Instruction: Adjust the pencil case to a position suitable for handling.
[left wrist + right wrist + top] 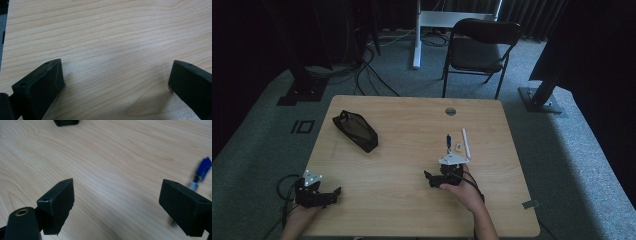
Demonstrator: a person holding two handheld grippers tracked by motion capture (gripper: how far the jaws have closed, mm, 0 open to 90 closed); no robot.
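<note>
1. Our left gripper sits wide open at the desk's near-left corner, holding nothing.
2. Our right gripper gapes too, empty, blue pen just beside one jaw, toward the desk's right edge.
3. We read no writing anywhere.

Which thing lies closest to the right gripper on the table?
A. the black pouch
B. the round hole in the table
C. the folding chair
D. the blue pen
D: the blue pen lies just beside one jaw of the right gripper, while the pouch is far across the table.
</note>
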